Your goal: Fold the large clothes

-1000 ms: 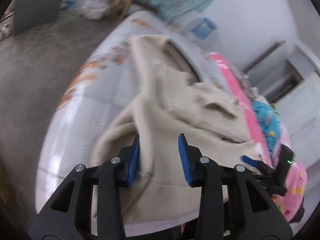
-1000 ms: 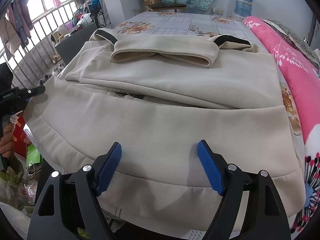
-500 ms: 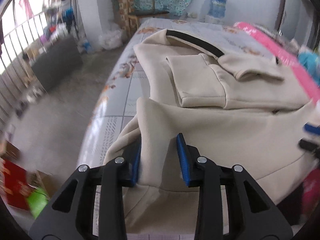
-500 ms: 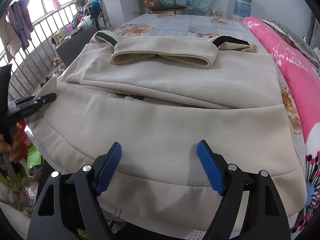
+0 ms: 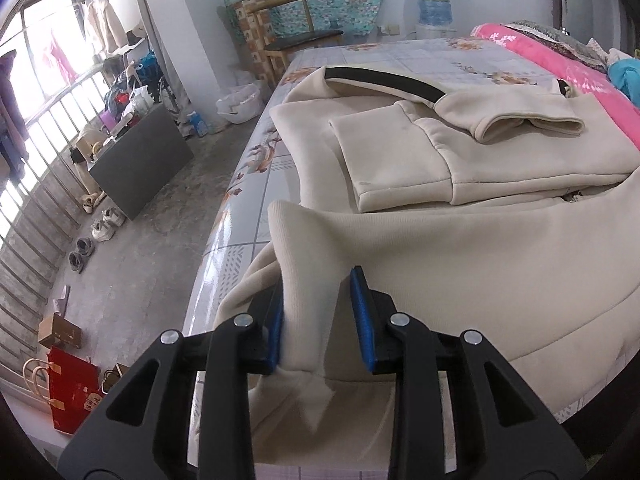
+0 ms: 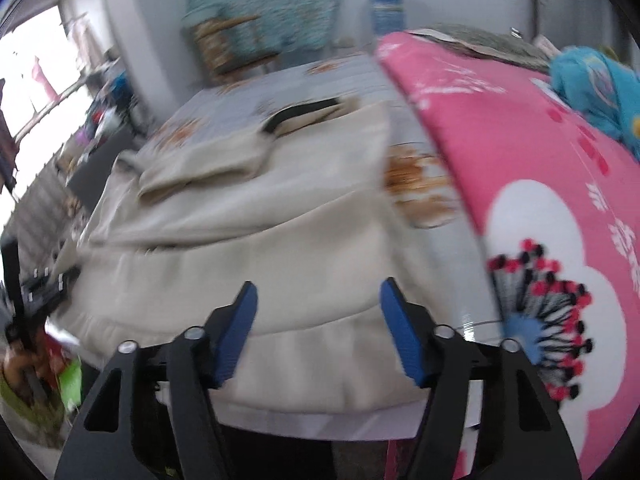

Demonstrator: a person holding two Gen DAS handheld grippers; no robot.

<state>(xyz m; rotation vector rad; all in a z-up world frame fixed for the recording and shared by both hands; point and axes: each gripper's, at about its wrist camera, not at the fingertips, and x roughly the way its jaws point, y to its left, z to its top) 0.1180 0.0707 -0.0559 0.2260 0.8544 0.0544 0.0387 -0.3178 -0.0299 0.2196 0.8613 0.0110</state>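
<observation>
Your left gripper [image 5: 316, 316] angled down over the near left corner of the bed [image 5: 256, 184], its blue pads pinching a raised fold of the cream garment's [image 5: 460, 264] hem between them. The garment lay spread across the bed, sleeves folded over its chest, near the pink blanket [image 6: 520, 168] on the right. Your right gripper [image 6: 318, 328] tilted down over the hem's right end, jaws closing but still apart, hem cloth lying beneath them, nothing gripped; that view was blurred.
</observation>
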